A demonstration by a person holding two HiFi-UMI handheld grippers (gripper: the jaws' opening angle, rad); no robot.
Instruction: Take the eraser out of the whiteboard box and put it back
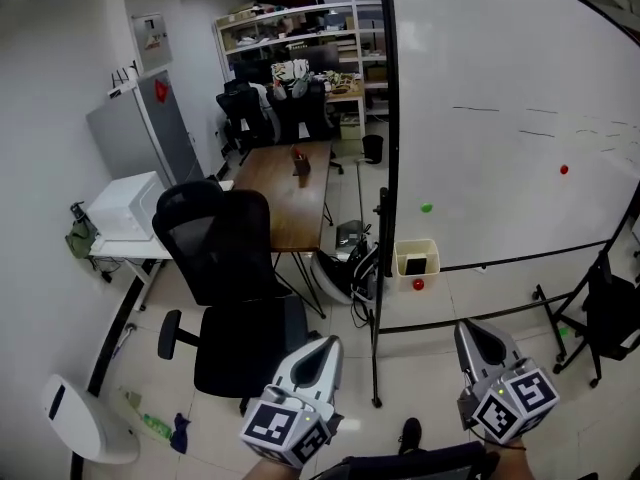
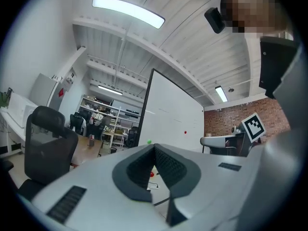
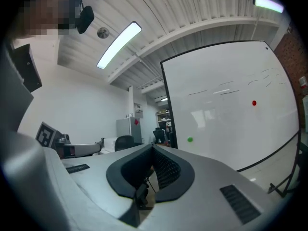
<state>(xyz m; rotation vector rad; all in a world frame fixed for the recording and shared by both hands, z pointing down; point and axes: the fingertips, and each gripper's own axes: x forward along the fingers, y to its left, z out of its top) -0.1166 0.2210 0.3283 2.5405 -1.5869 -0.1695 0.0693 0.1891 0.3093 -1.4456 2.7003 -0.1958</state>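
A large white whiteboard on a black frame (image 1: 500, 118) fills the right side, well ahead of both tools. A black mesh office chair (image 1: 225, 278) stands left of it. The left gripper (image 1: 325, 348) and the right gripper (image 1: 470, 333) are held level and low, each with its jaws closed tip to tip on nothing. A small cream open-topped box (image 1: 417, 247) hangs at the board's lower left corner. The dark eraser (image 1: 413, 266) sits inside it, untouched.
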